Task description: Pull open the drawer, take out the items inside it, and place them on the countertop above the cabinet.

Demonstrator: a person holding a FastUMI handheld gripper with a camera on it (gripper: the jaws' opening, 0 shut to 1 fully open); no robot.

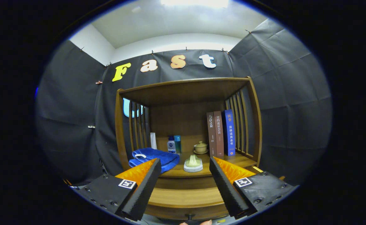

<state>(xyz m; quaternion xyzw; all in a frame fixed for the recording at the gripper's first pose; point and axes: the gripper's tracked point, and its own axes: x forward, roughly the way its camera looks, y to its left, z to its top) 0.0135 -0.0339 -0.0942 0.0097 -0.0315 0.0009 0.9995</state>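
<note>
Close in, my gripper (185, 167) stands wide open with nothing between its fingers, each finger carrying a small square marker tag. Just below and between the fingers sits the drawer (186, 200), shut as far as I can tell, its dark knob (189, 216) low on the front. I judge the knob the only place to take hold: small, hard and likely slippery, so both fingers must close squarely on it, and the wooden drawer should slide stiffly but not heavily. Its contents are hidden.

Beyond the fingers lies the countertop (233, 161), already carrying a folded blue towel (154, 157) by the left finger and a pale lidded dish (193, 164) in the middle. Farther back stand a blue-capped bottle (171, 144), a teal box (177, 144) touching it, and a small lidded cup (200, 147). Three upright books (220, 133) lean at the right slats. Their spines bear Chinese characters too small for me to read surely; the bottle's brand label is also unreadable.
</note>
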